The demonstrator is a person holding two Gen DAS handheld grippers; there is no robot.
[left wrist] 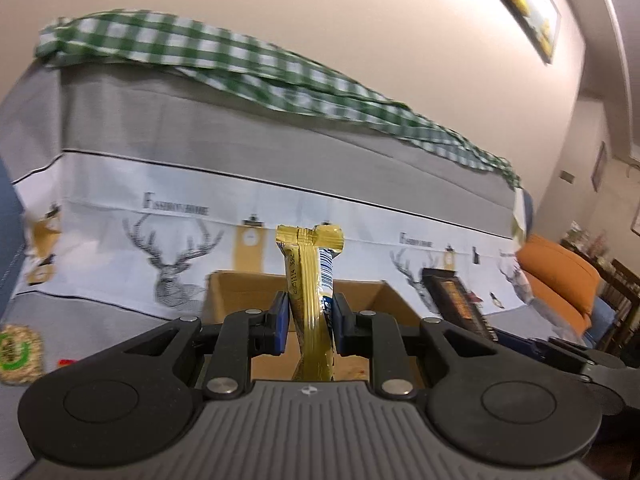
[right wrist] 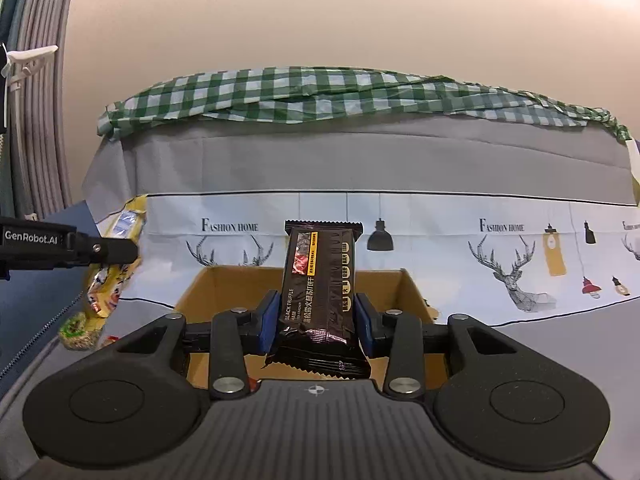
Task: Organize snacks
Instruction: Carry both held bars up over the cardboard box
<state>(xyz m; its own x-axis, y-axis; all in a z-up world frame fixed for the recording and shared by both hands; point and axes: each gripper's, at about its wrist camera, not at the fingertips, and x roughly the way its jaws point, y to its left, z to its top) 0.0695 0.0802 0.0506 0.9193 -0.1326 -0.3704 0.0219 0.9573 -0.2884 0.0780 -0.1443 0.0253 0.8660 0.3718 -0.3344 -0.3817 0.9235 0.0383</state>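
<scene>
Open cardboard box (right wrist: pixel 224 284) on cloth-draped surface (right wrist: pixel 560 344), awaiting snacks. Above it, black truffle cracker pack (right wrist: pixel 318 296) clamped upright in right gripper (right wrist: pixel 316 320); gold wrapper bar (left wrist: pixel 310 300) pinched in left gripper (left wrist: pixel 310 320). Carrying step, apparently; next, likely lowering over box and releasing both. 1 round snack (left wrist: pixel 18 354) left beside box.

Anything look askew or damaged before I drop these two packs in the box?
The gold snack packet looks twisted in the left gripper. The black cracker pack sits upright in the right gripper.
</scene>
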